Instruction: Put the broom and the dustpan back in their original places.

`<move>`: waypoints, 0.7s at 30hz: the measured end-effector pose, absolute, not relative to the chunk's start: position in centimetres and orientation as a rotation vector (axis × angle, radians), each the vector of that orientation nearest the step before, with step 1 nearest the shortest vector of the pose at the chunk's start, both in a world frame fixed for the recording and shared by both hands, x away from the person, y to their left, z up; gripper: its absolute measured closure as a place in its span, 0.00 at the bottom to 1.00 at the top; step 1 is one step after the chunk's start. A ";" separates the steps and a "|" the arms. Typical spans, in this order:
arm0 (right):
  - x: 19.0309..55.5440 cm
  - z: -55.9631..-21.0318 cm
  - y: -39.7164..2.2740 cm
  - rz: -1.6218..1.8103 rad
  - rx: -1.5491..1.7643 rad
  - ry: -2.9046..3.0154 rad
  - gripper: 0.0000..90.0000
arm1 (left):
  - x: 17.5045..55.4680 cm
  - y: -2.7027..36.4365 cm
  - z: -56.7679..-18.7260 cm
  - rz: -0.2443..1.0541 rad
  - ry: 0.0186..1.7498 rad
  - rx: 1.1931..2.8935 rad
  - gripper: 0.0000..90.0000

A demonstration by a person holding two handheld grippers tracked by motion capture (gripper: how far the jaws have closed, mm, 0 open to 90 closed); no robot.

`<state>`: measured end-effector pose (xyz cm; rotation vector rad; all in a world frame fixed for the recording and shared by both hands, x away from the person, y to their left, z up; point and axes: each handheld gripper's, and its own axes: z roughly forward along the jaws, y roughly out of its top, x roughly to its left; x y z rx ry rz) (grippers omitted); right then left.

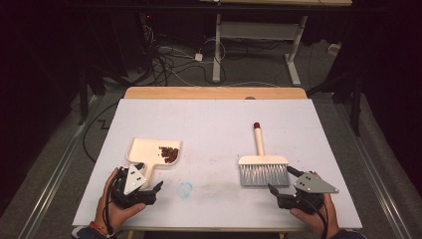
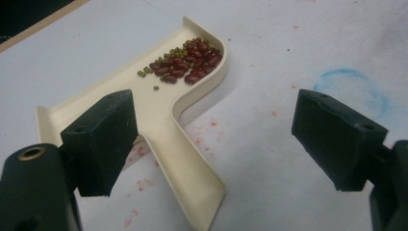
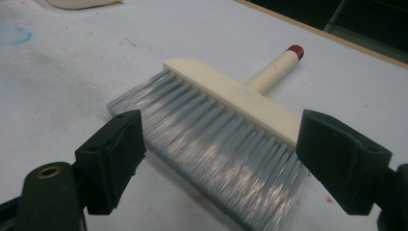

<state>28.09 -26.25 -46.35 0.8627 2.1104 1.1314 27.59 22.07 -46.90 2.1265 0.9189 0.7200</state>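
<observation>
A cream dustpan point(image 1: 149, 149) lies at the left of the white table, with red and green beans point(image 1: 169, 154) heaped in its right corner. My left gripper point(image 1: 142, 181) is open just behind the pan's handle. In the left gripper view the dustpan point(image 2: 159, 110) runs its handle between the wide-apart jaws, nearer the left one, and the beans point(image 2: 187, 62) sit at the far rim. A cream brush point(image 1: 263, 167) with grey bristles and a red-tipped handle lies at the right. My right gripper point(image 1: 281, 180) is open at the bristle ends. The brush point(image 3: 226, 130) spreads its bristles between my right gripper point(image 3: 219, 163).
A faint blue ring mark point(image 1: 185, 188) is on the table between the two grippers, also seen as the blue ring mark point(image 2: 356, 89). Small red stains dot the table surface point(image 1: 214, 124). Beyond the table's wooden far edge point(image 1: 214, 92) are cables and a desk frame on the floor.
</observation>
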 end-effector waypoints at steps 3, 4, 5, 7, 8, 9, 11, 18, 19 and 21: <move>28.1 -46.2 -26.4 1.139 0.864 2.100 0.19 | 27.5 21.9 -46.9 0.724 0.905 2.137 0.18; 28.1 -46.2 -26.5 1.147 0.866 2.099 0.19 | 27.4 21.8 -46.9 0.725 0.897 2.139 0.18; 28.2 -46.2 -26.5 1.143 0.863 2.099 0.19 | 27.4 21.8 -47.0 0.728 0.891 2.150 0.18; 28.1 -46.1 -26.5 1.139 0.857 2.096 0.19 | 27.3 21.9 -47.0 0.728 0.895 2.152 0.18; 28.1 -46.1 -26.5 1.141 0.856 2.091 0.19 | 27.3 22.0 -47.0 0.724 0.902 2.144 0.18; 28.0 -46.0 -26.5 1.143 0.860 2.088 0.19 | 27.2 22.1 -47.0 0.723 0.904 2.140 0.18; 28.0 -45.9 -26.5 1.146 0.858 2.079 0.19 | 27.2 22.1 -47.0 0.725 0.901 2.141 0.18; 28.1 -45.9 -26.6 1.148 0.858 2.086 0.19 | 27.4 21.9 -47.0 0.723 0.896 2.146 0.18; 28.1 -45.8 -26.6 1.152 0.861 2.084 0.19 | 27.4 21.9 -47.0 0.724 0.893 2.148 0.18; 28.0 -45.8 -26.5 1.153 0.858 2.082 0.19 | 27.4 21.9 -47.0 0.726 0.893 2.151 0.18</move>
